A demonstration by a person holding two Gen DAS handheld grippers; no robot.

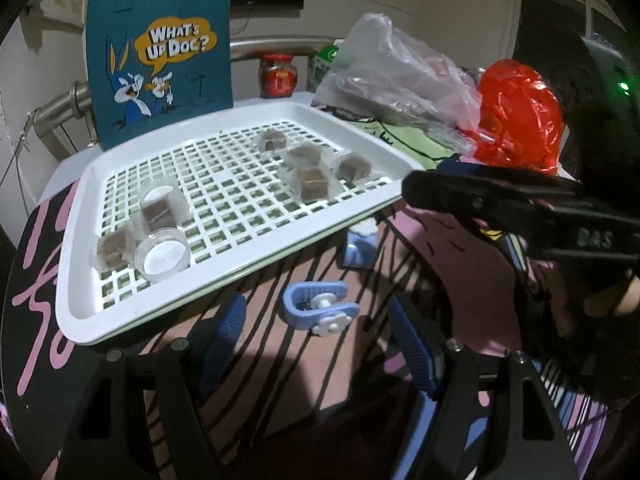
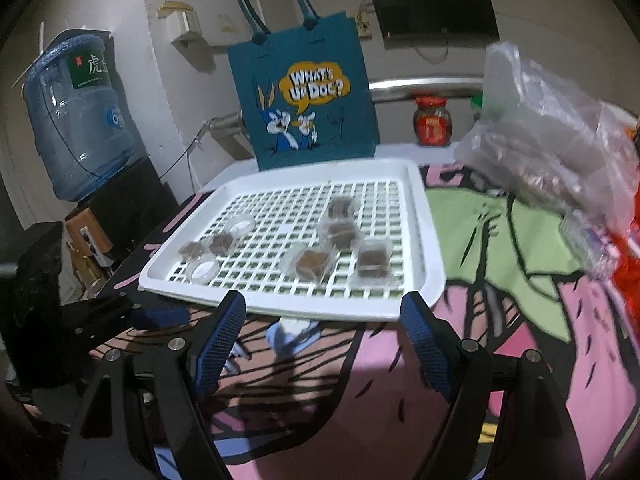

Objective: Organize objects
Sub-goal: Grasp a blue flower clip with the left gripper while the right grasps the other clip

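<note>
Plainly, the step in hand looks to be picking up the blue clip (image 1: 318,306), which lies loose on the patterned cloth (image 1: 280,360) just ahead of the left gripper (image 1: 320,344), between its fingers and the near rim of the white tray (image 1: 224,276); that gripper stands wide with nothing between its pads; to do it well I would bring it down straight so the pads close on the clip's two flat sides, not on its flower knob, and keep clear of the tray rim; a second small blue piece (image 1: 360,246) sits further ahead, against the rim. The right gripper (image 2: 324,340) is also wide and empty, just short of the tray's near edge. On the tray, beyond both grippers, lie wrapped brown sweets (image 1: 312,184) and clear round tubs (image 1: 162,254). The surface is a soft printed cloth, so things may tip; behind the tray stand a teal cartoon bag (image 2: 304,108), a red-lidded jar (image 2: 434,122), crumpled plastic bags (image 1: 400,80) and, far left of the right gripper, a water bottle (image 2: 76,120).
</note>
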